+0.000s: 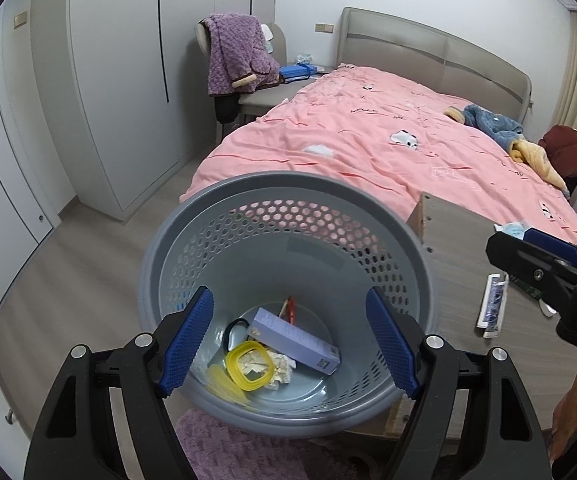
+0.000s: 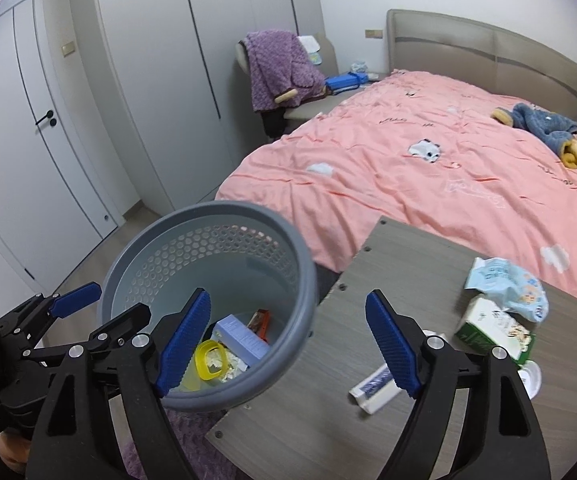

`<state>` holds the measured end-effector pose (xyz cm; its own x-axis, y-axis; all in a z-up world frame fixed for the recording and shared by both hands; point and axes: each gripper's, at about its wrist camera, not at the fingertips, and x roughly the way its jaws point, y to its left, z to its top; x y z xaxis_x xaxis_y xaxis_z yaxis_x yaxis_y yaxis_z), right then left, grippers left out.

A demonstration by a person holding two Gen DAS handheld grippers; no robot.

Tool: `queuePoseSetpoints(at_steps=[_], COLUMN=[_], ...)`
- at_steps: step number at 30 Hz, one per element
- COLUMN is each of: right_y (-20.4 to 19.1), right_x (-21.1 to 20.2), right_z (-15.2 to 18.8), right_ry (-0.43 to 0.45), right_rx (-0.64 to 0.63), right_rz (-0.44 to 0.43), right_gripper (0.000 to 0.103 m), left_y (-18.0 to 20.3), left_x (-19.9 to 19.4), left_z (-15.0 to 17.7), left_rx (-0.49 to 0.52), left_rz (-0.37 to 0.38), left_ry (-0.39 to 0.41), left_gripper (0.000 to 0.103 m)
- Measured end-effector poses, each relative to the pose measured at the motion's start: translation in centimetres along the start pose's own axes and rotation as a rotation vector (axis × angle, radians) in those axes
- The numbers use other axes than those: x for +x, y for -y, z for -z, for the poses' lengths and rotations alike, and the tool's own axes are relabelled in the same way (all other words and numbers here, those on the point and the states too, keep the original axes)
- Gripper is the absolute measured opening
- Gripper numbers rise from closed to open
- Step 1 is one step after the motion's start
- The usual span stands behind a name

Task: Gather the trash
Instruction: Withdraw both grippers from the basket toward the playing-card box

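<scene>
**Both tools open over the basket and counter**

My left tool (image 1: 290,342) hangs spread wide above the grey plastic basket (image 1: 224,236), whose round wall is punched with small holes. Inside lie a lilac carton (image 1: 294,340), a yellow ring (image 1: 248,365) and crumpled white paper (image 1: 282,368).

My right tool (image 2: 288,344) is also spread wide and holds nothing, above the grey wood-grain counter (image 2: 328,420). There I see a white tube (image 2: 374,388), a green-and-white box (image 2: 496,330) and a crinkled pale blue packet (image 2: 508,284). Their printing is too small to read. A pink quilt covers the bed (image 2: 388,176).
</scene>
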<state>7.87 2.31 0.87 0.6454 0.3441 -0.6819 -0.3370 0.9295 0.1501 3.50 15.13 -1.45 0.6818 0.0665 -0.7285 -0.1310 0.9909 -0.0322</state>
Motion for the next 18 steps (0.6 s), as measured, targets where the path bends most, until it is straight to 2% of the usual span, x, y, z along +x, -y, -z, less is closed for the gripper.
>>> queuePoseSetpoints(at_steps=[4, 18], right_y=[1.4, 8.8], right_x=[-2.0, -7.6], right_z=[0.8, 4.6], right_ry=[0.045, 0.075], right_rx=[0.039, 0.156], right_rz=[0.012, 0.119], right_gripper=[0.083, 0.083], left_y=[1.5, 8.2], left_x=[-0.8, -2.8], left_z=[-0.1, 0.7], left_rx=[0.031, 0.112], left_rz=[0.007, 0.090], left_ry=[0.012, 0.037], left_gripper=[0.075, 0.076])
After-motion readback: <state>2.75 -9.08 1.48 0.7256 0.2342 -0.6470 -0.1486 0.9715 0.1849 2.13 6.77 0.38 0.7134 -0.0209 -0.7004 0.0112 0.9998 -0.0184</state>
